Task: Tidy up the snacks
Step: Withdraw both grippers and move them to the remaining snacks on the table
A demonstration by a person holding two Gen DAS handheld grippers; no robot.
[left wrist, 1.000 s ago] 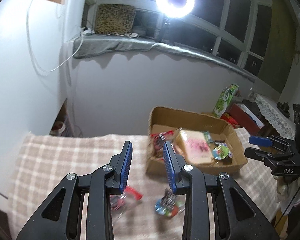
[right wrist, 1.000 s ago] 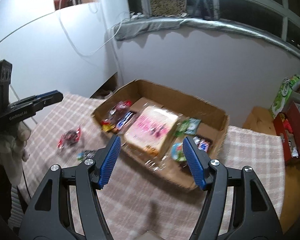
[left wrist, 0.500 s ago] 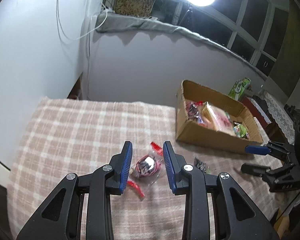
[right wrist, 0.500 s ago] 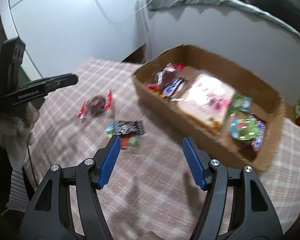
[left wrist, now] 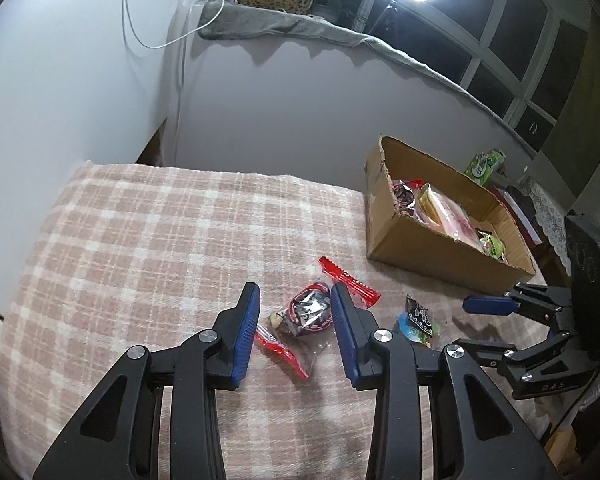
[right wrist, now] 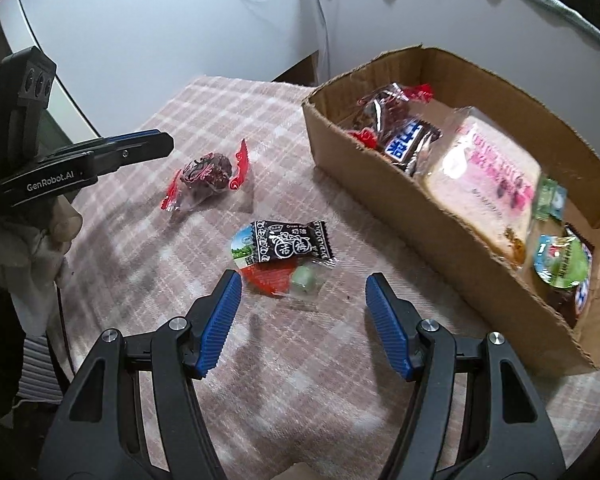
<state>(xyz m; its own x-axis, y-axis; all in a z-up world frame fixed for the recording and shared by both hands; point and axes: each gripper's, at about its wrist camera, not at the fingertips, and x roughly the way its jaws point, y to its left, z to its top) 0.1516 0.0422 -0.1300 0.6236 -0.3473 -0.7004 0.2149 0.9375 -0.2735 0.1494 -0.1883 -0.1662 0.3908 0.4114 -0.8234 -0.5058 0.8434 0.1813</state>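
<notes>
A dark snack in a clear wrapper with red ends (left wrist: 308,312) (right wrist: 208,172) lies on the checked cloth. My left gripper (left wrist: 296,320) (right wrist: 160,146) hovers over it; its jaws are opening, the snack shows in the gap and the pads do not press on it. A small pile lies closer to the box: a black wrapped candy (right wrist: 292,244) (left wrist: 420,314), a jelly cup (right wrist: 260,268) and a green sweet (right wrist: 304,280). My right gripper (right wrist: 304,312) (left wrist: 476,326) stands open just short of this pile, holding nothing.
A cardboard box (right wrist: 380,184) (left wrist: 440,252) on the right of the cloth holds a bread pack (right wrist: 488,184), a chocolate bar (right wrist: 408,140) and other snacks. A white wall stands behind. A gloved hand (right wrist: 28,248) holds the left gripper.
Both grippers swung away from the box and came down towards the loose snacks on the cloth. The left jaws stand slightly wider now, with the red-ended snack between them.
</notes>
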